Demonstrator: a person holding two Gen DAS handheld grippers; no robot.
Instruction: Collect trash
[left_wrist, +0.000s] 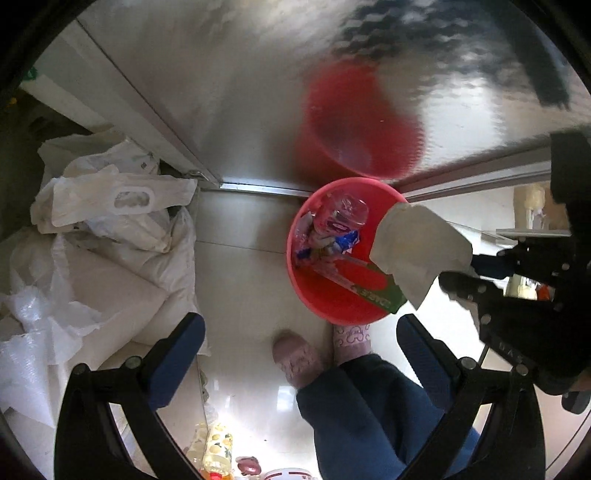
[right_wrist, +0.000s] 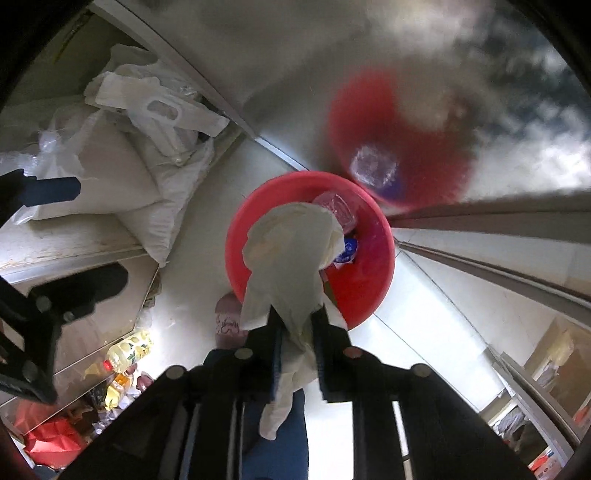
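The red bin (right_wrist: 373, 288) stands on the floor against the steel door, already holding a crushed bottle (left_wrist: 341, 218) and wrappers. The right tongs (right_wrist: 295, 326) pinch a white tissue (right_wrist: 291, 251) directly above its mouth; part them fully and let it fall inside. The left tongs (left_wrist: 301, 332) hang wide and empty.

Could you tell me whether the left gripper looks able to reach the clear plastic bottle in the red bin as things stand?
Probably yes: the left gripper is open and empty above the red bin, whose mouth is uncovered around the bottle.
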